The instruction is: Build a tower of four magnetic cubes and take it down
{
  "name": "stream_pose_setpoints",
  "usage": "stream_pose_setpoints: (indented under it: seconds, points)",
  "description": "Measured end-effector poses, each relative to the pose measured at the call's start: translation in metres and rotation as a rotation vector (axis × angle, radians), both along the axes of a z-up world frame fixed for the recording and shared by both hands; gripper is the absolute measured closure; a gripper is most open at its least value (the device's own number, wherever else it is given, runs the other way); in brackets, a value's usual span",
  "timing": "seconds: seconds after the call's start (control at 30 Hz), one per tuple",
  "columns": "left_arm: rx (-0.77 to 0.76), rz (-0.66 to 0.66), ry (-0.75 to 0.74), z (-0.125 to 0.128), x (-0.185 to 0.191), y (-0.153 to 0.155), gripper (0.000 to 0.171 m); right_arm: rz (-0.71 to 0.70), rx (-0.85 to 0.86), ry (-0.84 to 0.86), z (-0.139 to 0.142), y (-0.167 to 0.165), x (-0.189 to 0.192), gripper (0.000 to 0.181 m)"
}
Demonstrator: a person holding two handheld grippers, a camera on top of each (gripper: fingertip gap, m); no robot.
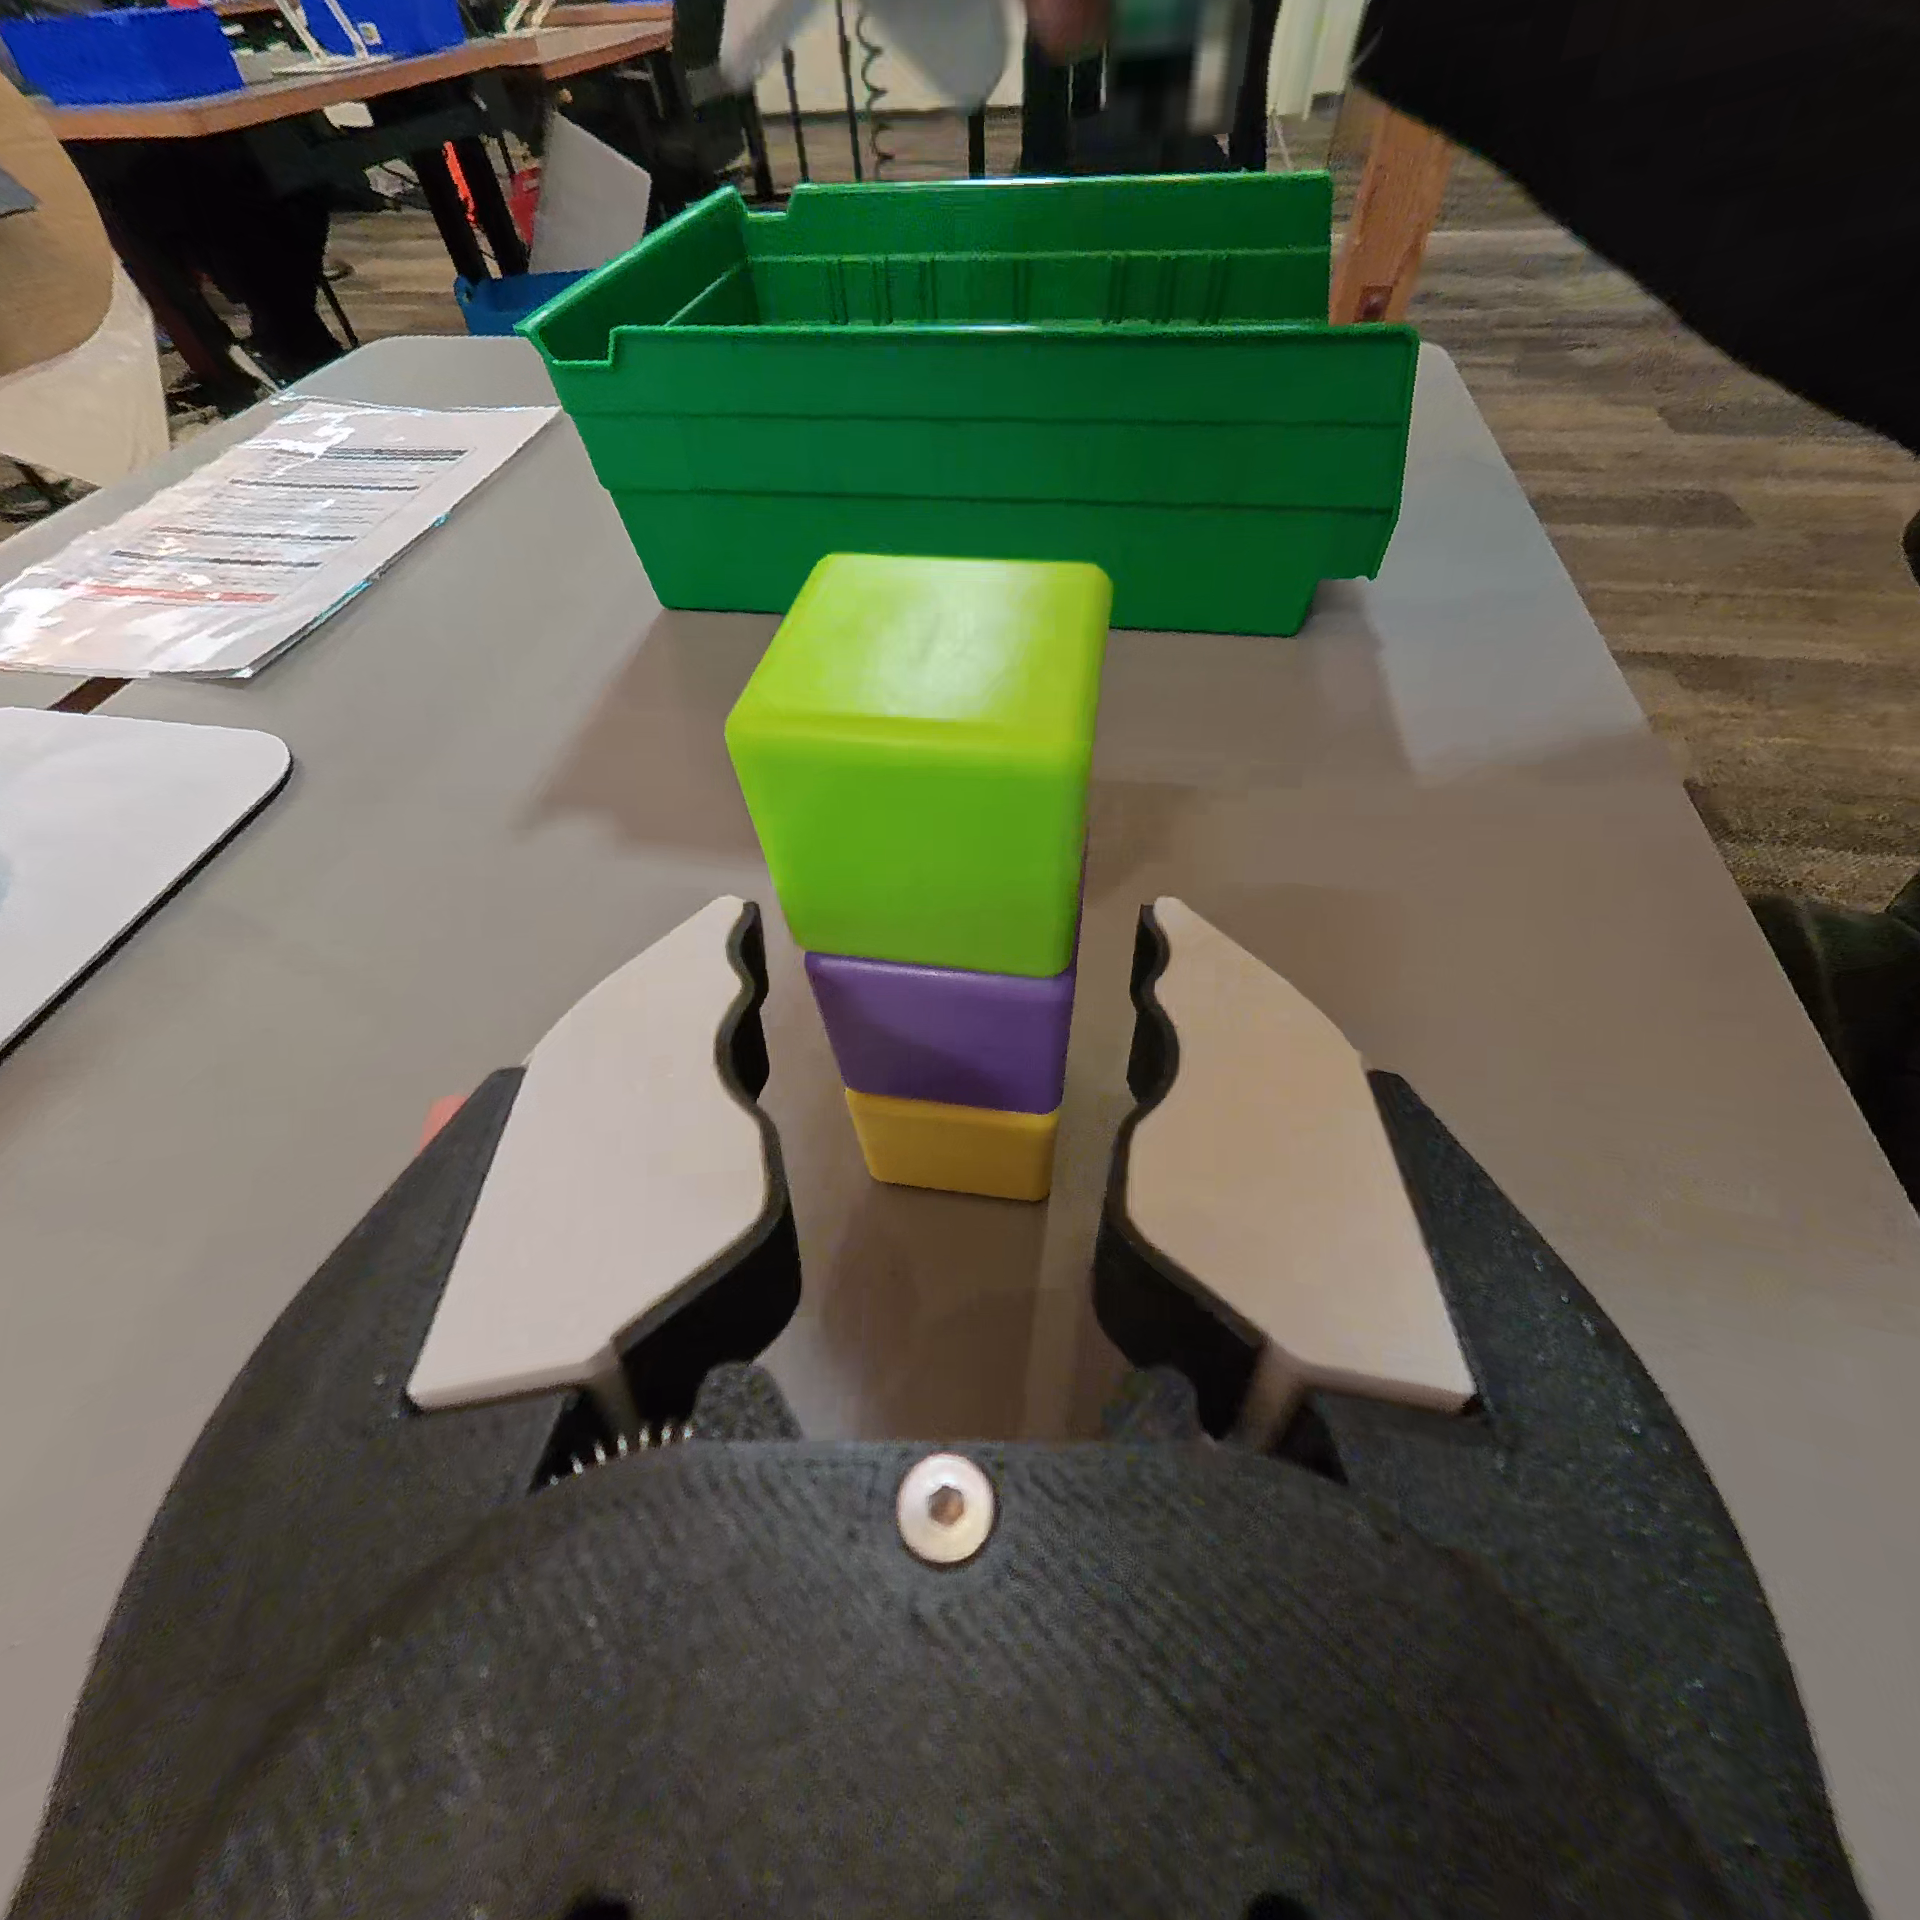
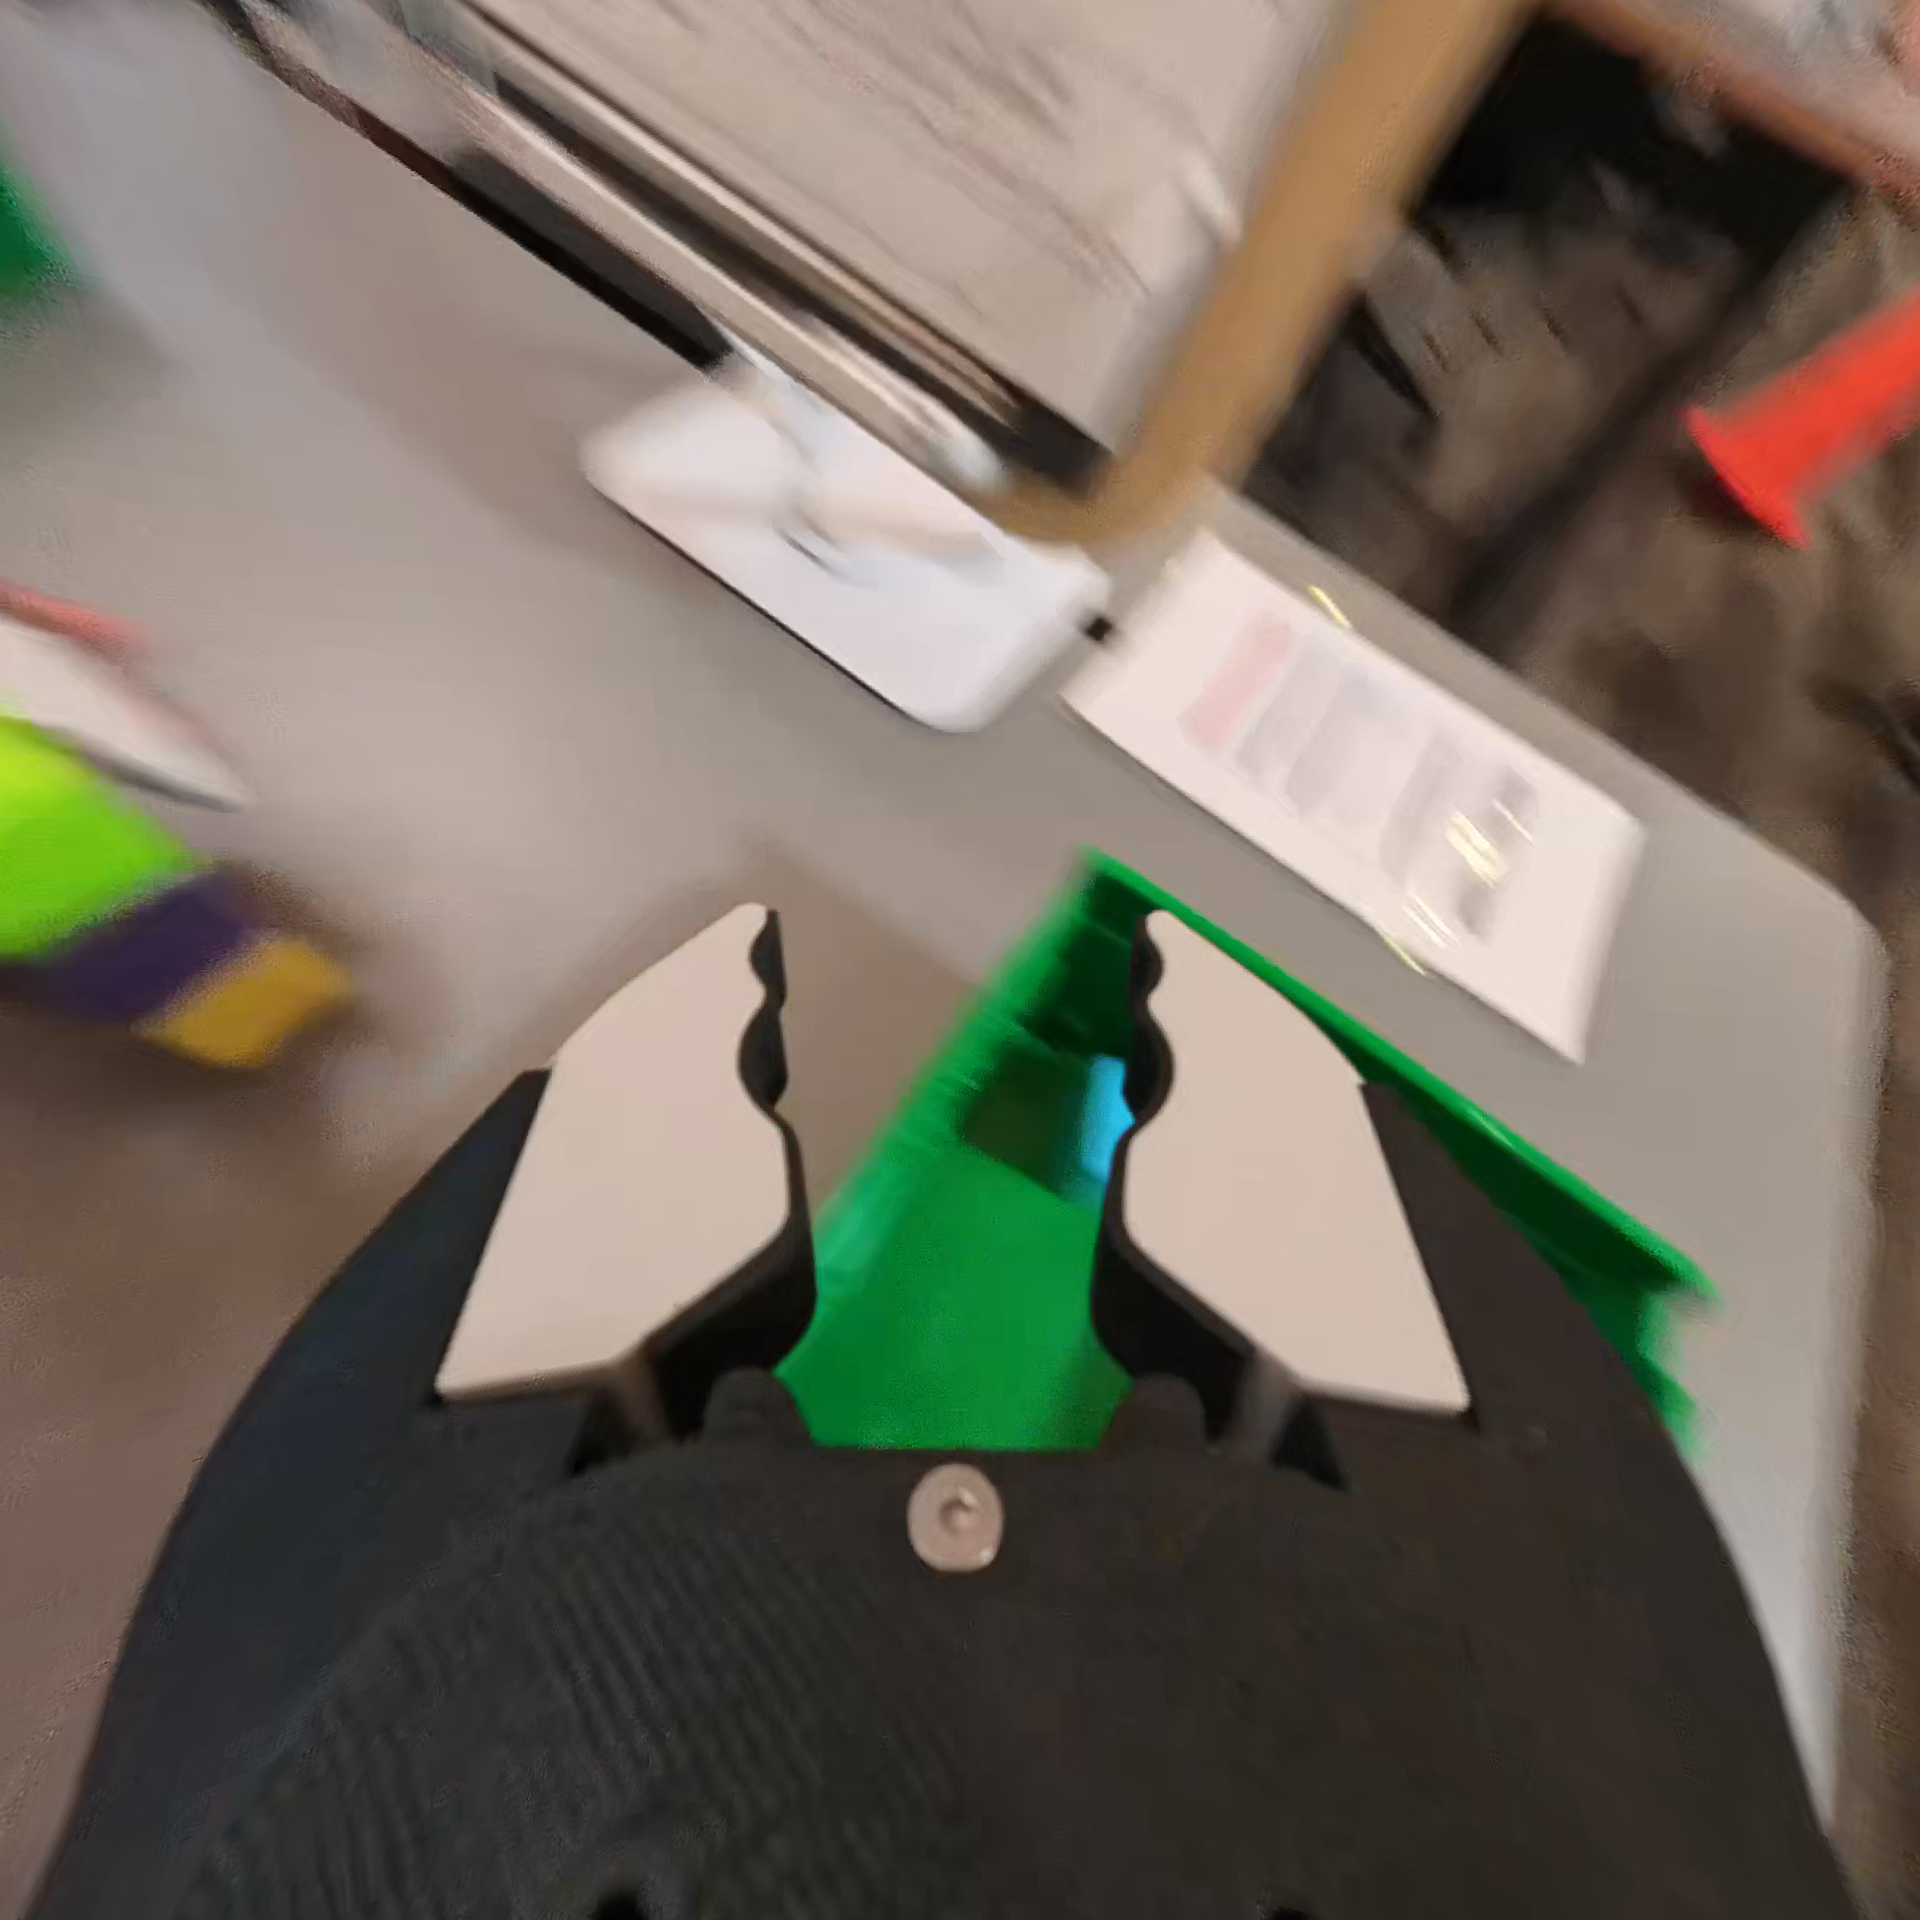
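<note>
Stacked blocks stand upright on the grey table (image 1: 1455, 935): a lime-green block (image 1: 914, 769) on top, a purple block (image 1: 940, 1029) under it, a yellow block (image 1: 956, 1148) at the bottom. The left gripper (image 1: 948, 961) faces the stack with its jaws spread — one finger on each side of the purple block, neither touching. A green bin (image 1: 987, 457) sits on the table just beyond the stack. On the left lie a printed sheet (image 1: 260, 540) and, nearer, a white board (image 1: 104, 831).

The right wrist view is badly blurred. The right gripper (image 2: 956, 971) hangs above the green bin with jaws apart, holding nothing — a light-blue item (image 2: 1101, 1127) shows inside the bin between its fingers. The stack appears at the far left of that view, well apart from this gripper.
</note>
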State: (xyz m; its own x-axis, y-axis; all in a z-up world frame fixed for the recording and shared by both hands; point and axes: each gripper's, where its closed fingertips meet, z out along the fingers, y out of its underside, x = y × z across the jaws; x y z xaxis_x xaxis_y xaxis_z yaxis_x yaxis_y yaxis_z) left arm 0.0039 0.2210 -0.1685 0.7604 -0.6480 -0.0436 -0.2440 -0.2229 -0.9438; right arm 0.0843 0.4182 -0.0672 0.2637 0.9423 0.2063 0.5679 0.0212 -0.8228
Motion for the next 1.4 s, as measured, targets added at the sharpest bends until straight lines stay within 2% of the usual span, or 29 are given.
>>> stream_pose_setpoints:
  seconds: [0.07,0.13,0.2,0.3,0.4,0.47,0.5,0.57,0.77,0.9,1.1,1.27,1.4]
  points:
    - [-0.011,0.010,0.016,-0.003,0.000,0.001,0.103,0.224,-0.027,0.173,0.025,-0.066,-0.022,0.112]
    - [-0.027,0.033,0.041,-0.007,-0.003,0.003,0.102,0.384,-0.042,0.294,0.034,-0.121,-0.039,0.112]
    - [-0.048,0.043,0.053,-0.010,-0.005,0.005,0.101,0.473,-0.059,0.352,0.027,-0.158,-0.055,0.116]
    - [-0.077,0.051,0.068,-0.015,-0.007,0.005,0.101,0.517,-0.115,0.251,-0.009,-0.183,-0.076,0.108]
    - [-0.085,0.036,0.075,-0.016,-0.005,0.004,0.103,0.522,-0.181,0.209,-0.032,-0.193,-0.088,0.094]
    - [-0.093,0.018,0.080,-0.017,-0.003,0.002,0.114,0.550,-0.258,0.240,-0.037,-0.201,-0.092,0.084]
    - [-0.097,-0.005,0.079,-0.018,0.000,0.001,0.122,0.549,-0.293,0.259,-0.038,-0.203,-0.094,0.084]
    - [-0.102,-0.010,0.076,-0.018,0.000,0.000,0.122,0.535,-0.323,0.276,-0.043,-0.202,-0.097,0.084]
    - [-0.120,-0.031,0.056,-0.018,0.001,-0.001,0.122,0.533,-0.291,0.254,-0.058,-0.206,-0.103,0.097]
    - [-0.120,-0.044,0.055,-0.018,0.002,-0.002,0.122,0.535,-0.233,0.249,-0.064,-0.208,-0.108,0.122]
    - [-0.116,-0.034,0.063,-0.019,0.001,-0.001,0.122,0.511,-0.149,0.261,-0.063,-0.205,-0.109,0.124]
    - [-0.119,-0.018,0.055,-0.018,-0.002,0.001,0.122,0.436,0.000,0.220,-0.058,-0.192,-0.110,0.128]
    - [-0.105,-0.022,0.083,-0.019,-0.001,-0.001,0.122,0.353,0.055,0.255,-0.024,-0.176,-0.101,0.129]
